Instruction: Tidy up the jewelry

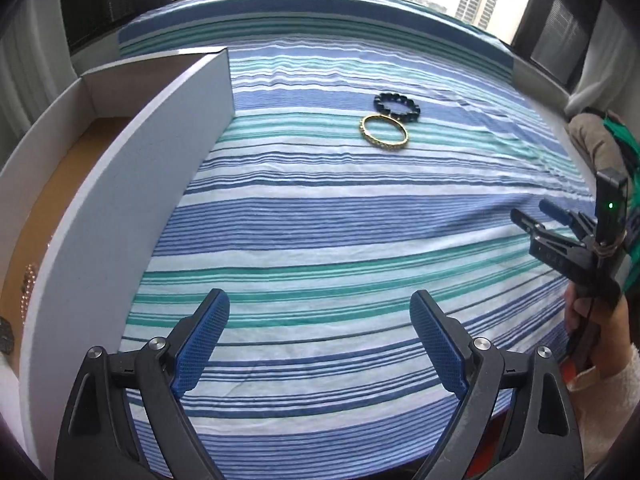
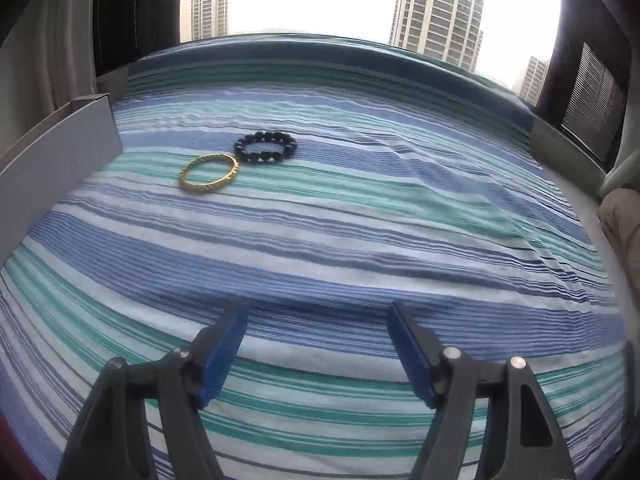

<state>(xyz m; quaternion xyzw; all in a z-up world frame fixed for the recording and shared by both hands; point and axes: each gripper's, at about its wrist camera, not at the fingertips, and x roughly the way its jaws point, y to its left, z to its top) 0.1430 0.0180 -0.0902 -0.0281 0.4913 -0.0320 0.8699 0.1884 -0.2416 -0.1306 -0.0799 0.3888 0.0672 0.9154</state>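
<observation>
Left wrist view: left gripper (image 1: 320, 336) jaws apart, empty, beside white cardboard box (image 1: 120, 184). Right gripper (image 2: 318, 350) likewise apart, empty. Gold studded bangle (image 2: 209, 171) and black beaded bracelet (image 2: 266, 147) lie touching on striped cloth (image 2: 360, 240), presumably awaiting pickup for boxing.

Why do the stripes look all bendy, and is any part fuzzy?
Both wrist views use fisheye lenses, so the blue-and-green striped cloth curves like a dome. Left view: sharp; the gold bangle is crisp. Right view: stripes near the open right gripper smear. Windows glare white in both.
</observation>
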